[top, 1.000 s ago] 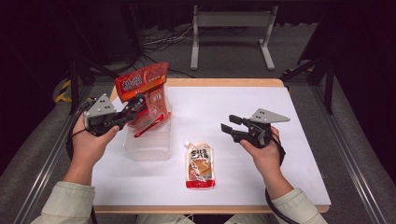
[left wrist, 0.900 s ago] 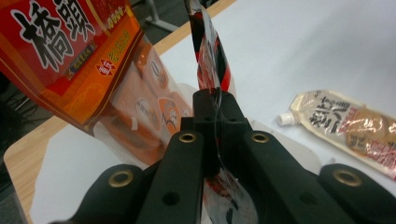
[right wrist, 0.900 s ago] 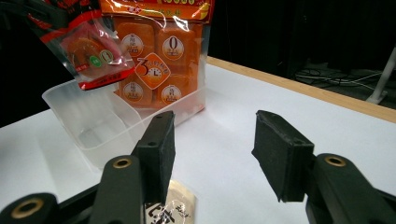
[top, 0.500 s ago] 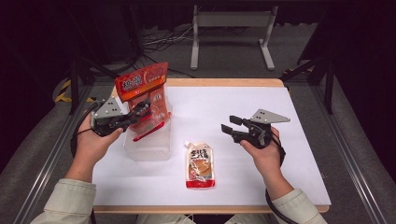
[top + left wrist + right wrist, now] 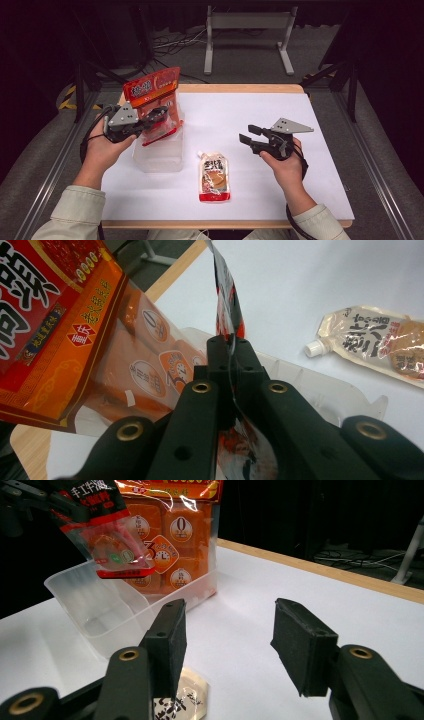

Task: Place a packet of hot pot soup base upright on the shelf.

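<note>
Since a second ago my left gripper has carried its small packet a little farther from me, over the tub, while my right gripper has kept its place. My left jaws are clenched tight on that packet: in the left gripper view the pads pinch a thin, glossy film edge-on, red and black print running up between them. It hangs limp below the jaws, a flat soft sachet with a red border and a clear window, seen in the right gripper view dangling above the tub's near-left part.

My right jaws stand released, about half spread, with nothing between the pads; they are blunt black blocks with a matte, rubbery face. They hover above the white tabletop, right of centre, pointing left toward the tub.

Outward from the left jaws, a big bag stands upright in the far end of the tub, orange and red, shiny plastic, with blocks showing through its clear lower half. The tub is a translucent, rectangular plastic box with rounded corners, left of centre on the table. Just right of its near corner lies a spouted pouch, flat, beige and red, white cap pointing far.
</note>
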Demonstrator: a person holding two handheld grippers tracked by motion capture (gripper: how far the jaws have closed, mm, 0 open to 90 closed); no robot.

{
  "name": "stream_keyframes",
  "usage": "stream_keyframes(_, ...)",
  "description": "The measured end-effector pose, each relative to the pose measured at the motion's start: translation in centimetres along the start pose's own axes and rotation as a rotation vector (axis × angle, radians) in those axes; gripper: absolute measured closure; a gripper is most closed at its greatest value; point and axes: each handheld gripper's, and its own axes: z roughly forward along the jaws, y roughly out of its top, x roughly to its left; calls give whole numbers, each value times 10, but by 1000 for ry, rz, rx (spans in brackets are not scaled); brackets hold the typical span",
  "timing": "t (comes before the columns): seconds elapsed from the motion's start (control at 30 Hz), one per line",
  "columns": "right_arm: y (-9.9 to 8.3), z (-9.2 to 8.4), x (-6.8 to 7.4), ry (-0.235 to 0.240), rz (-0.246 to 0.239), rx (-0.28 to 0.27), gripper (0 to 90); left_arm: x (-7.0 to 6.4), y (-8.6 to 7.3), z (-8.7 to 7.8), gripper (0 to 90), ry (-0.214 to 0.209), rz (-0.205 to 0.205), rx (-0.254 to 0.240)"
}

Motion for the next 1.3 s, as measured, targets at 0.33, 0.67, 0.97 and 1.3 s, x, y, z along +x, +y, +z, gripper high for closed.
stream_keyframes(0.33, -2, -2, -1, -6, 9, 6, 475, -5, -3, -1, 882, -99, 1, 5)
stream_keyframes(0.67, -3, 1, -1, 2, 16, 13, 471, -2, -9, -3, 840, -165, -43, 13)
stream_keyframes(0.97, -3, 1, -2, 5, 21, 11, 466, 3, -15, 21, 833, -148, -83, 55)
stream_keyframes(1.3, -4, 1, -2, 7, 24, 12, 462, 9, -21, 26, 813, -108, -167, 57)
